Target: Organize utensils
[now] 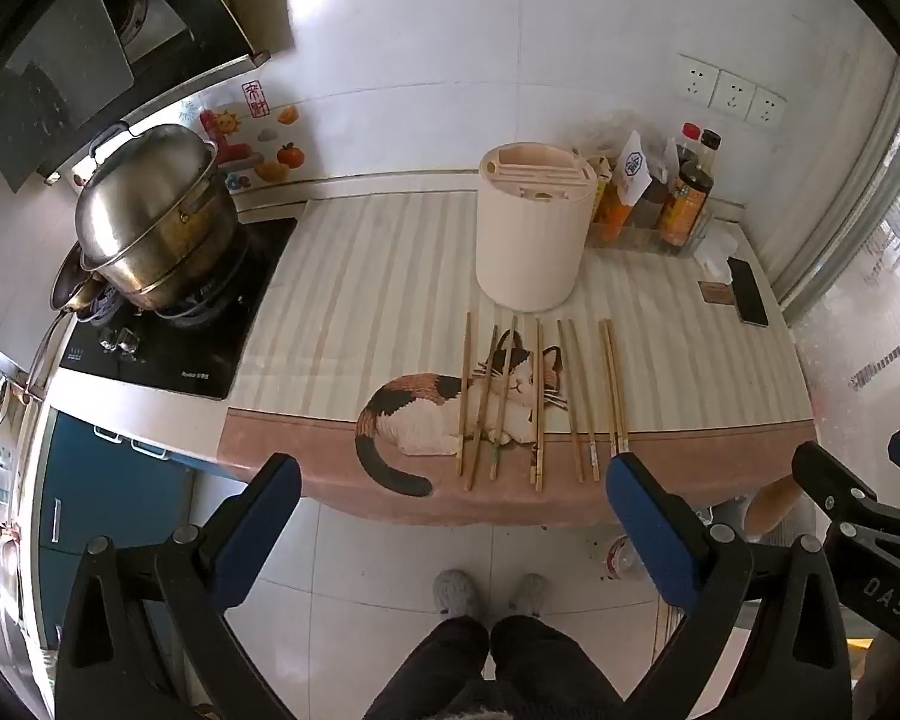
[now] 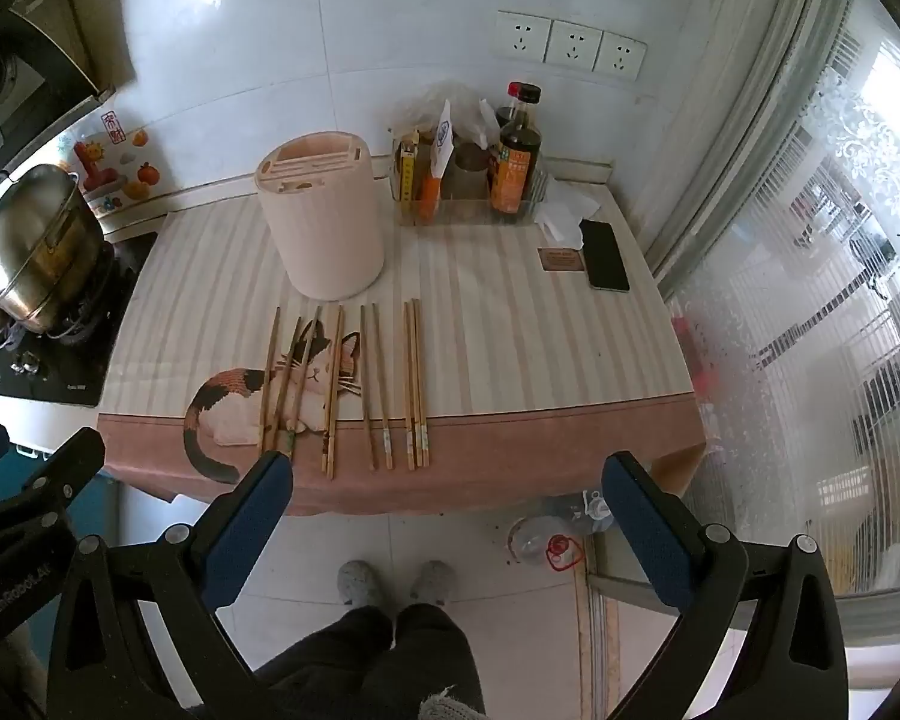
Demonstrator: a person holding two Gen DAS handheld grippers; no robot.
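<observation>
Several wooden chopsticks [image 1: 537,402] lie side by side on a striped mat with a cat picture [image 1: 438,408], pointing away from me. They also show in the right wrist view [image 2: 342,384]. Behind them stands a cream slotted utensil holder [image 1: 534,225], which also shows in the right wrist view [image 2: 321,216]. My left gripper [image 1: 450,480] is open and empty, held high in front of the counter's near edge. My right gripper [image 2: 450,474] is open and empty at the same height, to the right of the left one.
A steel pot [image 1: 150,210] sits on the stove at the left. Sauce bottles [image 2: 513,162] stand in a clear tray at the back. A phone [image 2: 606,255] and a small card lie at the right. A plastic bottle [image 2: 540,534] lies on the floor. A frosted window is on the right.
</observation>
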